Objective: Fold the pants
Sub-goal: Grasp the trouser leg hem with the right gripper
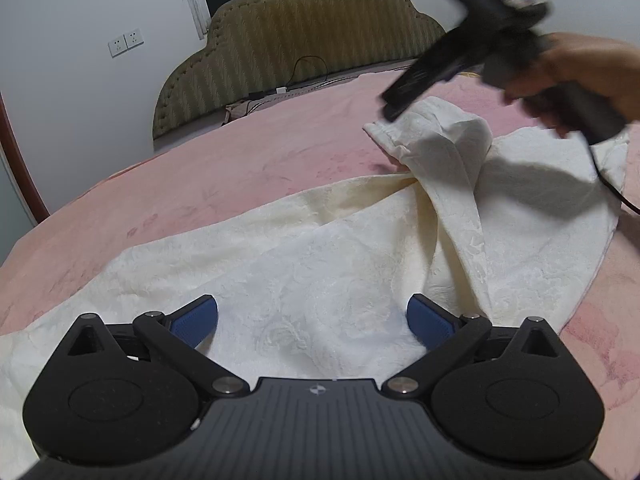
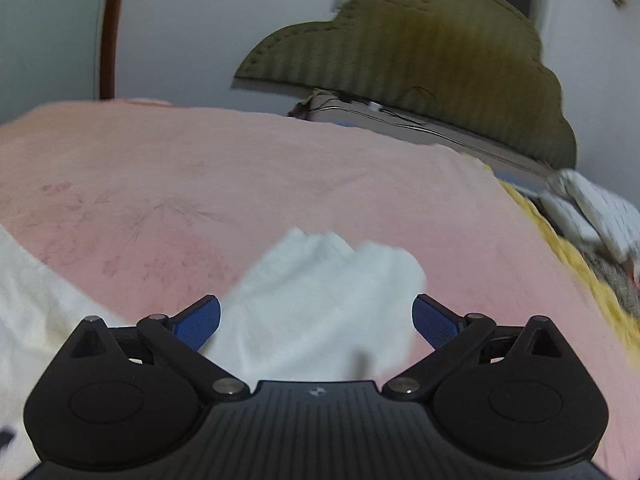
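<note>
Holding both hand-held grippers w/ jaws wide, we grip nothing: left hand-held gripper (image 1: 312,322) over cream pants (image 1: 320,264) spread on pink bed (image 1: 240,152), right hand-held gripper (image 2: 316,326) above bunched pants end nearer the headboard (image 1: 304,36). No readable writing or brand.

Left gripper (image 1: 312,322): jaws spread wide, tilted downward. Right gripper (image 2: 316,322): jaws likewise wide apart, nothing clamped; blurred in left wrist view, held in person's hand (image 1: 576,76)
</note>
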`<action>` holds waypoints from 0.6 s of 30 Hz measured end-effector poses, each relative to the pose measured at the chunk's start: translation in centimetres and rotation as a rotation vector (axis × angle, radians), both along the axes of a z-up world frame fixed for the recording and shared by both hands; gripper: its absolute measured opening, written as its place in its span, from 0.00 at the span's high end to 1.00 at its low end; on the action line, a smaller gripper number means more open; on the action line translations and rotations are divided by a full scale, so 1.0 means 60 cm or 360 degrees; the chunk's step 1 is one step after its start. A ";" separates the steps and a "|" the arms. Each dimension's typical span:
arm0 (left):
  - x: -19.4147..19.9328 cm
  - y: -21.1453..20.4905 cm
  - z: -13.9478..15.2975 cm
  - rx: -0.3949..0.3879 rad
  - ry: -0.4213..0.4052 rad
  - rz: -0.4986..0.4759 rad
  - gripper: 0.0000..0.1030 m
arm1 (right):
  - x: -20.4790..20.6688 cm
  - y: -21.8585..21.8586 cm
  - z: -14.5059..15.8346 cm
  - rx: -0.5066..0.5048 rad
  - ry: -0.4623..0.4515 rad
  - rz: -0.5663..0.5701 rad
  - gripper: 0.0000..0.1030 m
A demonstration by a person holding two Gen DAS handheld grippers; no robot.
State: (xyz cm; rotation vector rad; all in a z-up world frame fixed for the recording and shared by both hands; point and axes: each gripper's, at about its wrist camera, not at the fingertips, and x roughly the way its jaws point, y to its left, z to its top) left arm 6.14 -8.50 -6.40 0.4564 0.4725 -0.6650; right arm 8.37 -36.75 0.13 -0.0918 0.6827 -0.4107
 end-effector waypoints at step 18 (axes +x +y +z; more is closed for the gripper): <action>-0.007 0.015 0.008 -0.0085 -0.0007 -0.0048 0.06 | 0.031 -0.152 -0.038 0.0760 -0.0187 -0.0211 0.90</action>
